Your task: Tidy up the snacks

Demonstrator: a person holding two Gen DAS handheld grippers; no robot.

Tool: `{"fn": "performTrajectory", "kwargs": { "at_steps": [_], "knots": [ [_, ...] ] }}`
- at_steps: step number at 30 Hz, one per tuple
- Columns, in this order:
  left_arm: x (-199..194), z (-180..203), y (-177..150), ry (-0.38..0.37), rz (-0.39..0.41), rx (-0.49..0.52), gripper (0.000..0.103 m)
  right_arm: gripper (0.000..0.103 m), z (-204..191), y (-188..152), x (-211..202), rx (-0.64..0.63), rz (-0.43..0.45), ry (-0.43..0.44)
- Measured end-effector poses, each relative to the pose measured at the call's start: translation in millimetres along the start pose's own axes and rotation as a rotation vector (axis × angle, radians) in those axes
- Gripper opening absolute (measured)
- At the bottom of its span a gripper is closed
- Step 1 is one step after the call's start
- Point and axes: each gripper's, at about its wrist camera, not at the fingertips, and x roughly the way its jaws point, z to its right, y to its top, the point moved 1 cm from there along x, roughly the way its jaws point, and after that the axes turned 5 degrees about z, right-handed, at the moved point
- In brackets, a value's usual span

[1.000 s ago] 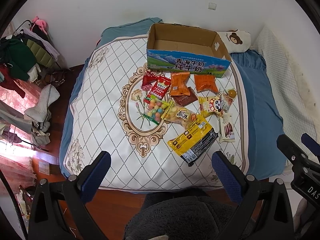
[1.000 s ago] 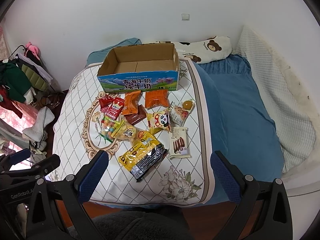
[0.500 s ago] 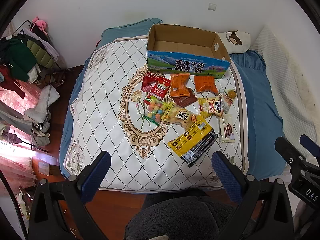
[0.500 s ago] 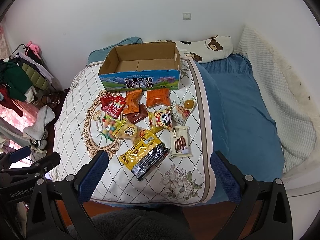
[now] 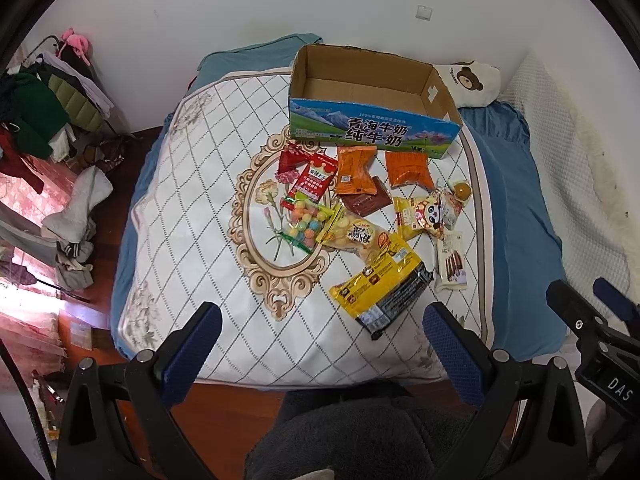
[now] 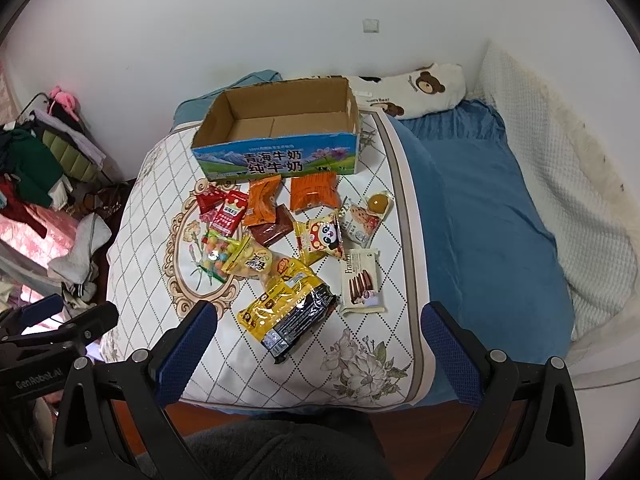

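Bed (image 6: 472, 216): carries an empty box (image 6: 280, 136) at the far end, with the snacks heaped in front of it. Yellow bag (image 6: 288, 308): nearest item, long axis diagonal, ahead and between the jaws of the right gripper (image 6: 318, 344); right of centre for the left gripper (image 5: 320, 340). Both grippers: spread wide, holding nothing, well short of the snacks.

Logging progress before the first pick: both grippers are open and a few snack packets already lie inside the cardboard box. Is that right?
Not quite. Both the left gripper and right gripper have jaws wide open, but the cardboard box is empty, as the right wrist view shows. All the snack packets lie on the bed in front of it.
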Motion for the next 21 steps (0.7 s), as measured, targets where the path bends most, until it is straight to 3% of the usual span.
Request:
{"fn": "performTrajectory", "kwargs": {
  "at_steps": [5, 8, 14, 21],
  "knots": [
    [51.7, 10.8, -0.7, 0.056, -0.025, 0.084, 0.103, 0.103, 23.1, -10.2, 55.8, 0.061, -0.086, -0.014],
    [95.2, 29.2, -8.9, 0.091, -0.063, 0.211, 0.103, 0.103, 43.3, -21.9, 93.8, 0.111, -0.148, -0.002],
    [189.3, 82.4, -23.1, 0.042, -0.183, 0.47, 0.103, 0.102, 81.2, -44.4, 162.9, 0.167, -0.227, -0.033],
    [273.0, 141.6, -51.0, 0.016, -0.289, 0.701, 0.103, 0.102, 119.5, -60.7, 222.7, 0.234, -0.291, -0.057]
  ]
}}
